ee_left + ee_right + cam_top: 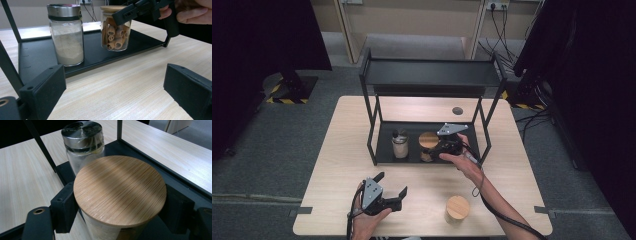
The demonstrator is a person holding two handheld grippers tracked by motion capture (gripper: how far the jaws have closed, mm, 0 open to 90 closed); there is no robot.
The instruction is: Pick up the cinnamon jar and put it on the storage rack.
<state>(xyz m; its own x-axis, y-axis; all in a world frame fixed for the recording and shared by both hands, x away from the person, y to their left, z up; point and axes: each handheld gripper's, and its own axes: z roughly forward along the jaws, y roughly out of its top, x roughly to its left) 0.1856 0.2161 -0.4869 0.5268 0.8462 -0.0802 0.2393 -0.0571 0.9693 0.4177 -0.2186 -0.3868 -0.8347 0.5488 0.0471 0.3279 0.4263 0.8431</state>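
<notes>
A glass jar with a wooden lid (428, 139), filled with brown rolled sticks (115, 37), stands on the lower tray (385, 154) of a black rack. My right gripper (434, 150) reaches in from the right, its jaws on either side of the jar just under the lid (120, 190) and pressed against it. Left of that jar stands a jar of pale powder with a metal lid (400, 145) (66, 35) (83, 140). My left gripper (392, 183) hovers open over the table's front left, nothing between its jaws (115, 85), pointing at the tray.
A second wooden-lidded jar (457, 207) stands on the table at the front right. The rack's upper shelf (427, 75) overhangs the tray, with thin black posts at the corners. A round cable hole (457, 110) sits behind the rack.
</notes>
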